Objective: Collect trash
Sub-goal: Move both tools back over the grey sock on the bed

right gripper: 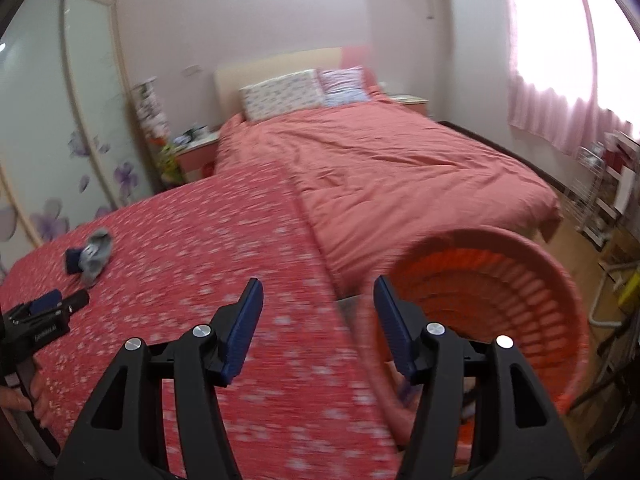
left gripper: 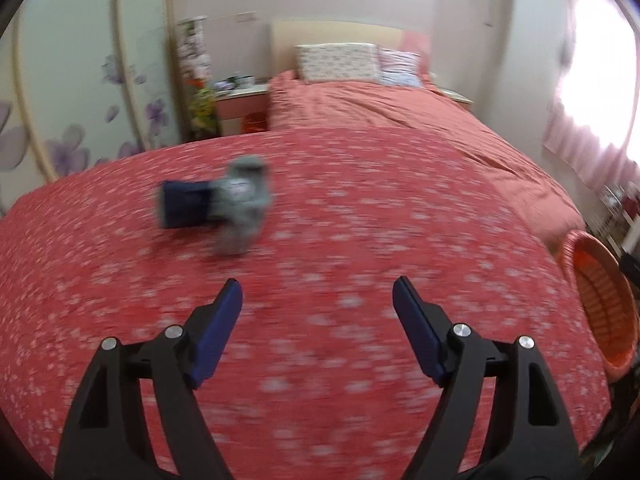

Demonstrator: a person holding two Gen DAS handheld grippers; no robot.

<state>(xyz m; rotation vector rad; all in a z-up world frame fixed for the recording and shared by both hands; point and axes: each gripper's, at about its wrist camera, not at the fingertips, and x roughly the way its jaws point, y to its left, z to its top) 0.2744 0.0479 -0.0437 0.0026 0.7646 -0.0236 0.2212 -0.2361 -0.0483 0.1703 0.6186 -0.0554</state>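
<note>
While the gray sock [left gripper: 244,204] and blue sock [left gripper: 185,205] lie touching on the red flowered cover [left gripper: 360,240], the left gripper [left gripper: 318,300] is nearer, wide and empty. They sit at its eleven o'clock, stretched side to side. The right gripper [right gripper: 318,300], half wide and empty, is by the orange basket [right gripper: 560,280].

Red floral-print worktop cloth [left gripper: 360,240] in the foreground, butted against the foot of the bed [right gripper: 400,168]. On the cloth, far left of the bed's foot: a grey sock [left gripper: 244,204] touching a dark blue sock [left gripper: 184,204]. On the bed, a plain salmon quilt [left gripper: 380,108] with two pillows [right gripper: 280,94] at the headboard end. Orange basket [right gripper: 520,280] on the floor, just beside the bed's foot.
</note>
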